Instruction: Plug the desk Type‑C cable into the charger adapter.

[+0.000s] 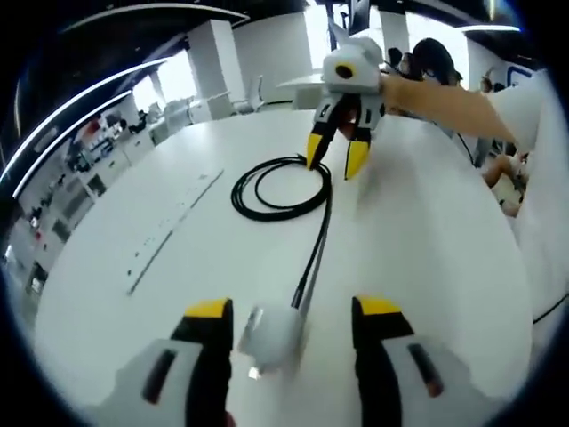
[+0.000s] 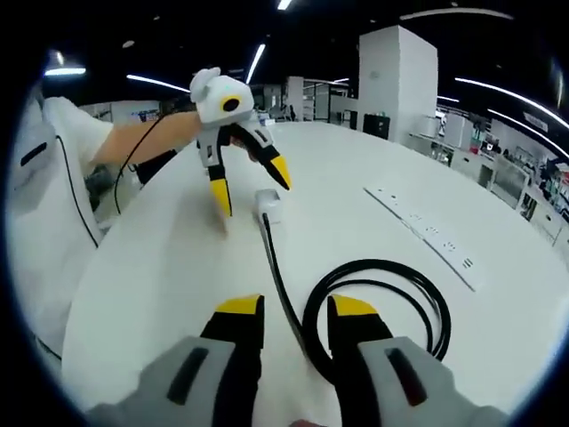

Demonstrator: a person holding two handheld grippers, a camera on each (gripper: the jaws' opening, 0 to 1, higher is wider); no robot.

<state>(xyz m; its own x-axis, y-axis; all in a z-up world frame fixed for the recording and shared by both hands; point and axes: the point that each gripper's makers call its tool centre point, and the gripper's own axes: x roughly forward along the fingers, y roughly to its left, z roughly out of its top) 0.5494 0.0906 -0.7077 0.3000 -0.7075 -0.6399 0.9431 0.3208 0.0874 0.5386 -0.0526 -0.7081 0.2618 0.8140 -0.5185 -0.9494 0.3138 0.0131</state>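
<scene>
A white charger adapter (image 1: pixel 271 334) lies on the white table (image 1: pixel 427 240) between the tips of my left gripper (image 1: pixel 293 308), which stands open, the adapter close to the left jaw. A black cable (image 1: pixel 313 253) meets the adapter's far end and runs to a black coil (image 1: pixel 280 187). My right gripper (image 1: pixel 336 156) hovers open at the coil's far edge. In the right gripper view the cable (image 2: pixel 277 285) passes between the open jaws of my right gripper (image 2: pixel 297 307), beside the coil (image 2: pixel 382 302). Beyond it sit the adapter (image 2: pixel 269 205) and my open left gripper (image 2: pixel 251 184).
A flush power strip (image 2: pixel 427 231) runs along the table, seen as a long line (image 1: pixel 173 231) in the left gripper view. A person's arm (image 1: pixel 444 102) and white sleeve (image 2: pixel 44 205) reach in. Seated people (image 1: pixel 431 58) and office desks lie beyond the table.
</scene>
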